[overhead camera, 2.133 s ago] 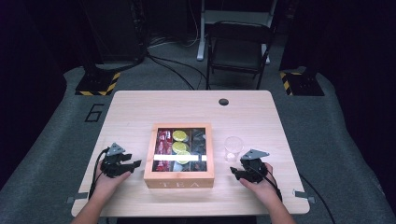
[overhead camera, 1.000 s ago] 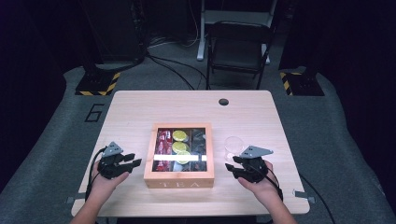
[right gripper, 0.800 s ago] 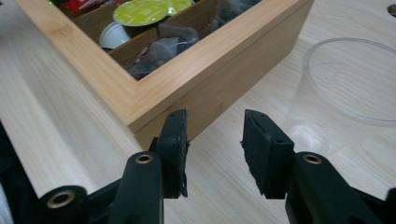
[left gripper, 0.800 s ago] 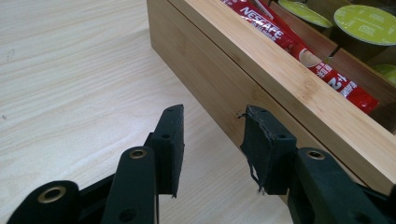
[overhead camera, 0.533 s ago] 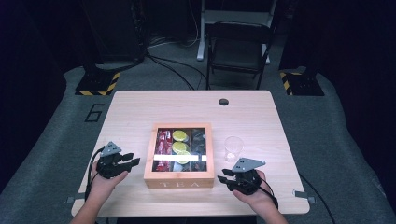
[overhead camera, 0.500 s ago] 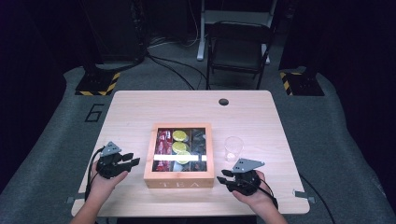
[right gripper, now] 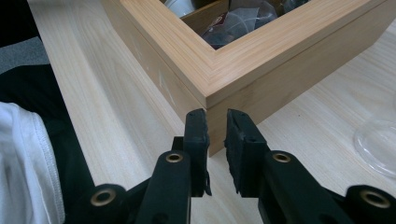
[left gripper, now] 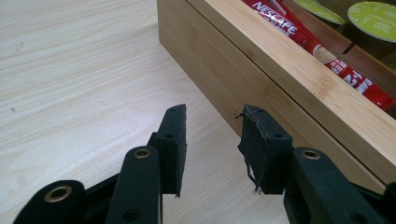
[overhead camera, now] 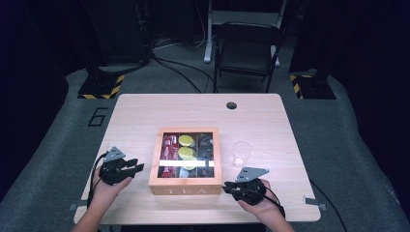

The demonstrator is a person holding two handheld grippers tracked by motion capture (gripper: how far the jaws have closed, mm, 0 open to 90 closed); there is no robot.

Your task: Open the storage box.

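Observation:
A wooden tea box [overhead camera: 186,184] with a see-through lid sits mid-table, holding red stick packets [overhead camera: 169,147], green-topped pods [overhead camera: 186,145] and dark sachets. My left gripper [overhead camera: 136,167] rests left of the box, its tips pointing at the box's side [left gripper: 261,60]. The left gripper [left gripper: 212,116] has just been closing; a gap remains with nothing in it. My right gripper [overhead camera: 226,187] lies at the box's front right corner [right gripper: 210,93]. The right gripper [right gripper: 215,114] has just been closing to a narrow slit, nothing between the pads.
A clear plastic cup [overhead camera: 241,153] stands right of the box, just behind the right hand, and its rim [right gripper: 378,144] is close beside that gripper. A cable hole [overhead camera: 231,105] sits near the far edge. A folding chair [overhead camera: 246,48] stands behind the table.
The right hand has slid left and toward the near edge, from beside the cup to the box's front right corner. The left hand has stayed put.

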